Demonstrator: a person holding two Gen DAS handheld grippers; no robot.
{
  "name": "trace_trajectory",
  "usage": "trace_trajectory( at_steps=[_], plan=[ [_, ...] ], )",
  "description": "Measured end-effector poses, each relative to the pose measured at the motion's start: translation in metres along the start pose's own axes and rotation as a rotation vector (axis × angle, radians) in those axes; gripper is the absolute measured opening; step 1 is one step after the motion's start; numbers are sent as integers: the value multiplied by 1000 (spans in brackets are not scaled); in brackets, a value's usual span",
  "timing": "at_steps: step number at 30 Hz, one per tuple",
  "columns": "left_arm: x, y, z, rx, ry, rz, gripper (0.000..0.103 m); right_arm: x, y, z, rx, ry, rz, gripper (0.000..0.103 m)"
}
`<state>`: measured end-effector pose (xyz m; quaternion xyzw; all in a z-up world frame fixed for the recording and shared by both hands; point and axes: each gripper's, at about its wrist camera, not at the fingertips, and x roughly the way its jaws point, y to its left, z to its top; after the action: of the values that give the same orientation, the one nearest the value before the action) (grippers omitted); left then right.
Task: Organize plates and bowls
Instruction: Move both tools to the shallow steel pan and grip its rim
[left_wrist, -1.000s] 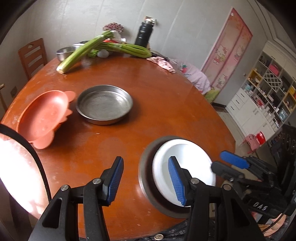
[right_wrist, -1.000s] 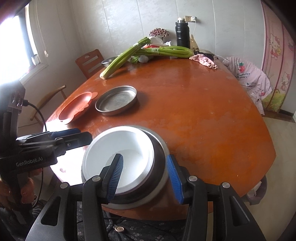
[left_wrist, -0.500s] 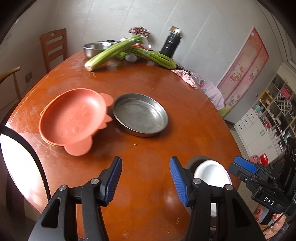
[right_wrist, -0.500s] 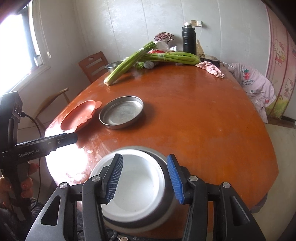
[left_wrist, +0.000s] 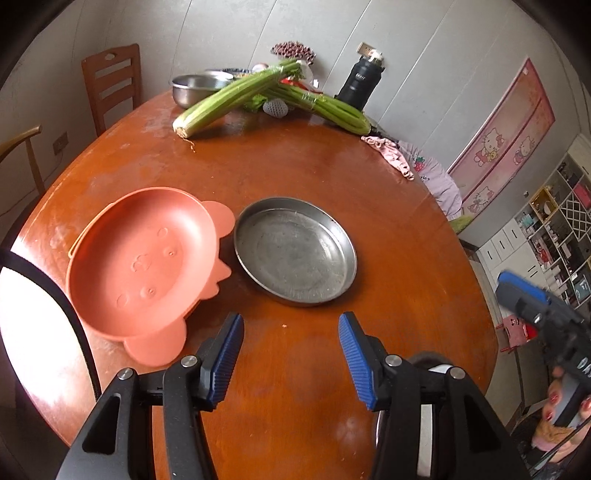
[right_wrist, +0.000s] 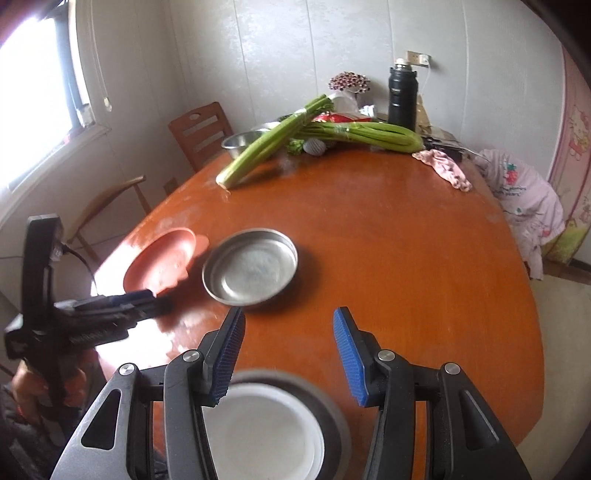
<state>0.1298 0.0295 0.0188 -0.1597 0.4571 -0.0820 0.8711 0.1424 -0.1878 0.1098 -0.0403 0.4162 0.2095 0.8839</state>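
— Both grippers, how did they stand? Take the left gripper (left_wrist: 291, 350) first.

— Its blue pads (left_wrist: 226, 356) were spread apart over bare wood of the round orange-brown table (left_wrist: 388, 206), with nothing between them. It pointed down at the table's near part.

— And the right gripper (right_wrist: 288, 350)?

— Also spread, pads apart and pinching nothing. It hung above the table's near edge, and below it, between the finger bases, sat the white bowl (right_wrist: 258, 424) nested inside a grey metal dish (right_wrist: 332, 417). The pads did not touch either one.

— Where were the other dishes?

— A round steel pan (left_wrist: 295, 251) lay flat toward the middle of the table, just ahead of the left gripper. Just beside it, on its left in the left wrist view, lay the salmon-pink plate (left_wrist: 144, 266) with ear-shaped tabs. Their rims were very close; whether they touched I could not tell.

— Anything at the far side?

— A steel bowl (left_wrist: 192, 88), two bundles of celery (left_wrist: 236, 99) crossing each other, a black flask (left_wrist: 360, 83), and a pink cloth (left_wrist: 388, 151) at the right-hand edge. A wooden chair (left_wrist: 110, 85) stood behind the table.

— Did either camera see the other gripper?

— Yes. The right one showed at the right edge of the left view, held in a hand (left_wrist: 561, 417); the left one showed at the left of the right view, low over the table near the pink plate.
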Motion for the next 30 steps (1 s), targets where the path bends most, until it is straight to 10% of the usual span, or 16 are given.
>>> trace_trajectory(
  at_steps=[11,30],
  plan=[
    [24,3,32,-71,75,37,53,68,3,74,-108,152,78,52],
    [70,-1,38,-145,192,98,54,191,-21,63,-125,396,137,52]
  ],
)
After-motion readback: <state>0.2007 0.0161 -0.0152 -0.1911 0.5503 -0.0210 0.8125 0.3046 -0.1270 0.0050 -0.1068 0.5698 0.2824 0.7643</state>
